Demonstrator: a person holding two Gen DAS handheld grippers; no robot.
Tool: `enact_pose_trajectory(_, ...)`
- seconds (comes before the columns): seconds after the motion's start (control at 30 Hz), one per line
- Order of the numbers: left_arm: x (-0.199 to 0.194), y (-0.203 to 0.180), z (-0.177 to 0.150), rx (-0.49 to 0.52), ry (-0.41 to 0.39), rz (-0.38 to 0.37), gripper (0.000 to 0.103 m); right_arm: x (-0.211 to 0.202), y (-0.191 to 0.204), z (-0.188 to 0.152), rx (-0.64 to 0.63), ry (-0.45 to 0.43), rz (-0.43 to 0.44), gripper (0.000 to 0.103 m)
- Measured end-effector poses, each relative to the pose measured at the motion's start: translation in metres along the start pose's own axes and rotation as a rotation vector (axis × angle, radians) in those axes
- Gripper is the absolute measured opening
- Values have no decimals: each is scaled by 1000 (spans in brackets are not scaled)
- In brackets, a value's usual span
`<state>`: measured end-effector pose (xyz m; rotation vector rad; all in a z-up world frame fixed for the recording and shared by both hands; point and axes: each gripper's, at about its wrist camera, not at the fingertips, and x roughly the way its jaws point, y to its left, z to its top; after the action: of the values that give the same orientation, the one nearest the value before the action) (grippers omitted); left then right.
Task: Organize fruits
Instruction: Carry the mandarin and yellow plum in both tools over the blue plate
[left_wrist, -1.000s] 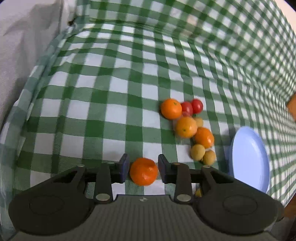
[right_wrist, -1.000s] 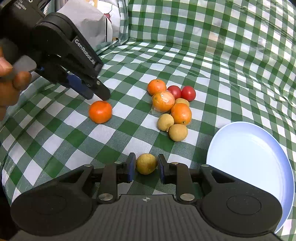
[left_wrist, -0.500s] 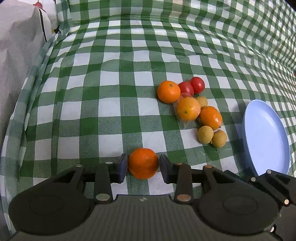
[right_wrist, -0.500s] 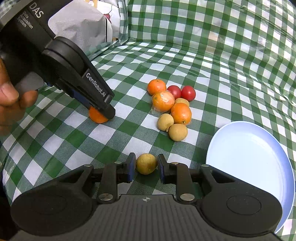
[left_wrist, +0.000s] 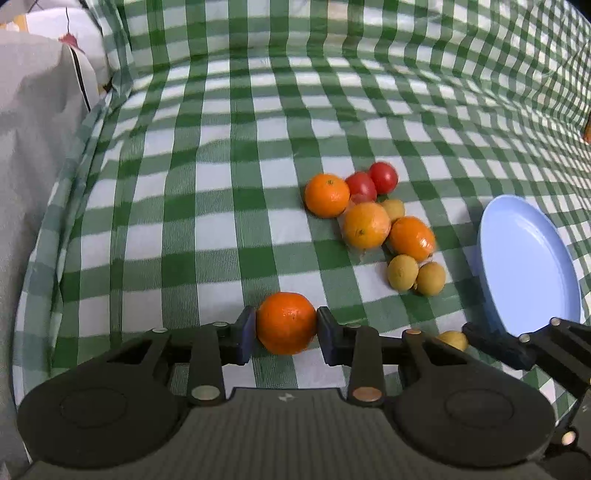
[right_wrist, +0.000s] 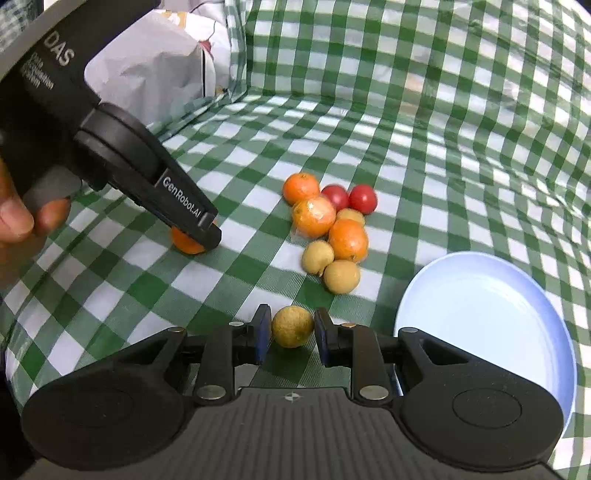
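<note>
The only writing we could make out was on the left gripper (right_wrist: 207, 236) as seen from the right wrist camera: "GenRobot.AI" in white along the black arm, and "DAS" up on the body, with smaller lines under it too blurry to read. As for containers, there was just one, a pale blue round plastic plate (right_wrist: 491, 295), and it sat on the green-and-white checked tablecloth (left_wrist: 221, 184) with no fruit in it. The left gripper's jaws had just been closing a bit, and in its own view the blue pads were pressed against both sides of a bright orange round mandarin (left_wrist: 286, 323) down on the cloth. The right gripper (right_wrist: 288, 332) had its jaws close together around a small yellow-brown round fruit (right_wrist: 292, 326), though we could see a thin gap on each side, so we couldn't tell if it was really pinching it. That fruit lay just left of the plate. The rest of the pile sat near the middle of the cloth: three more orange mandarins (right_wrist: 301, 188), two red cherry tomatoes (right_wrist: 364, 198) and three more little yellow-brown fruits (right_wrist: 341, 276), bunched up touching each other. A person's fingers (right_wrist: 18, 221) were wrapped on the left gripper's handle.
</note>
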<state>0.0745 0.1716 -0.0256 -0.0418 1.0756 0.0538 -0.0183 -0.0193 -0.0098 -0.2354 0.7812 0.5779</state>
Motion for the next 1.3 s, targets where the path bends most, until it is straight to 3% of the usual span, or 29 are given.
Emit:
enact_pose_trajectory(0.23,-24,-14,5,14,-111,-25,39,-54,-43,36,89,-135,-40,27)
enact_pose_trajectory(0.43,-44,-50,2,62,-220,-49,39,-81,-96,48,124,-237,-201,27)
enact_pose_trajectory(0.57,-51,-81,-3,74,-251,-71,39,-76,-130,37,257,-184,-254,27)
enact_pose_trajectory(0.8,-52,-110,-7,161,-256,-208,39,-76,-149,15,277,-143,-316,26)
enact_pose_trajectory(1.0,-48,-127,-7,197,-254,-271,39,-70,-161,8,327,-93,-343,26)
enact_pose_trajectory(1.3,-43,-171,-17,319,-273,-298,39,-63,-167,5,349,-46,-360,26)
